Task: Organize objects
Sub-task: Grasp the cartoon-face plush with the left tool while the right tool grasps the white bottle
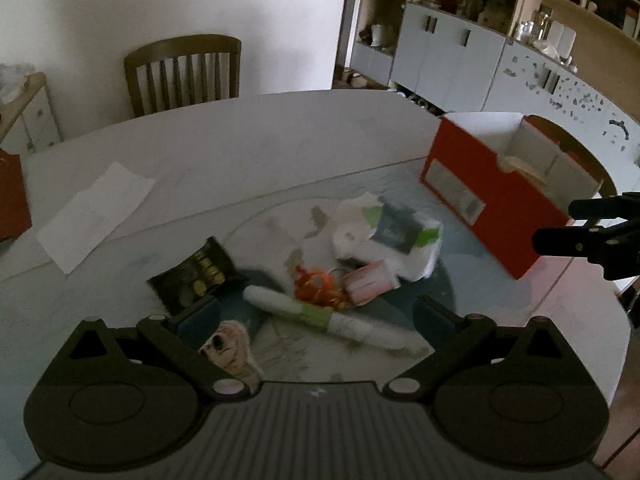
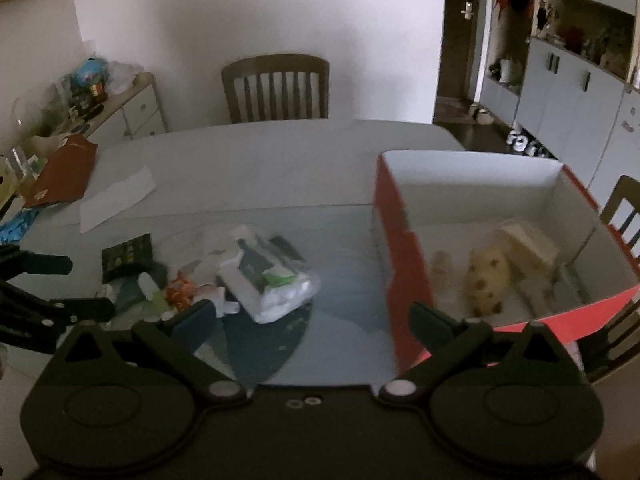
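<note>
Hovering over a cluttered dining table [image 1: 248,148]: left gripper [image 1: 316,316], jaws spread wide and holding nothing, above a small heap of loose items. Lying just beyond its fingers: a white-and-green tube [image 1: 336,322], a black packet with gold print [image 1: 196,274], an orange crumpled wrapper [image 1: 320,290], a pink-and-white carton [image 1: 370,282] and a plastic-wrapped tissue pack [image 1: 392,236], all close together near the table's centre. Sitting near the left finger: a small pale toy [image 1: 230,346], blurred.

Standing to the right of the heap: a red box [image 2: 404,264] with a white interior, open at the top. Resting inside it: a yellow spotted plush [image 2: 490,280] beside a cream block [image 2: 528,246]. Hanging near the box's near-left corner: right gripper [image 2: 314,320], jaws likewise wide apart and empty, its right finger over the box wall.

Lying far left on the table: a white paper sheet [image 1: 96,216]. Standing beyond the far edge: a wooden chair [image 2: 276,88], against a white wall.
</note>
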### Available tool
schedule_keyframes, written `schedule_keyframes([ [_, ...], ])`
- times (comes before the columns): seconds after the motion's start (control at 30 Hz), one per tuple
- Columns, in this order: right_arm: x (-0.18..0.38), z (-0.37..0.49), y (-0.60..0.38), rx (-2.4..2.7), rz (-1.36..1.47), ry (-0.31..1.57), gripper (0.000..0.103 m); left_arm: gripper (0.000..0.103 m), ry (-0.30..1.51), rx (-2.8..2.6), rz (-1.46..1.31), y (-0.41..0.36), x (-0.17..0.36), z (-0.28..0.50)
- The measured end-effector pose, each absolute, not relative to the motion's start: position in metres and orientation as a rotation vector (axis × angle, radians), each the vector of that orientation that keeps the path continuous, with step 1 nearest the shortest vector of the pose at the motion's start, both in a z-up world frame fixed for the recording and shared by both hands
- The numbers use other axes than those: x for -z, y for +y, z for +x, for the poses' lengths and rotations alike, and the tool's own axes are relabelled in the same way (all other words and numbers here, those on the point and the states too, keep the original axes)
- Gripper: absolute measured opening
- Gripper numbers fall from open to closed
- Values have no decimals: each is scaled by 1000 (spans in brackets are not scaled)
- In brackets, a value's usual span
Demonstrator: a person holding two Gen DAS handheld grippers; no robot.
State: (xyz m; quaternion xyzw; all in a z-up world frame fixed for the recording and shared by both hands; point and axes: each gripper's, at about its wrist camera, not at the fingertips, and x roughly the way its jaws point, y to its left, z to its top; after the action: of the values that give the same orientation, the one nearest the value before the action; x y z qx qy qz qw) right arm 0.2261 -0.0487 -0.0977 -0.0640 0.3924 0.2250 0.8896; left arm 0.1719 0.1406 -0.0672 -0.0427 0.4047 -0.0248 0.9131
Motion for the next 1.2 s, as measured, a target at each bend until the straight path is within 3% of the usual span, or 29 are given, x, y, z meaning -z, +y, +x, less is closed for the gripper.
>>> schedule_keyframes([
  [0.63, 159, 220, 32, -592, -276, 936, 102, 103, 896, -34, -29, 189, 130, 171],
  [1.2, 189, 222, 70, -631, -338, 995, 90, 101, 885, -50, -42, 192, 148, 171],
])
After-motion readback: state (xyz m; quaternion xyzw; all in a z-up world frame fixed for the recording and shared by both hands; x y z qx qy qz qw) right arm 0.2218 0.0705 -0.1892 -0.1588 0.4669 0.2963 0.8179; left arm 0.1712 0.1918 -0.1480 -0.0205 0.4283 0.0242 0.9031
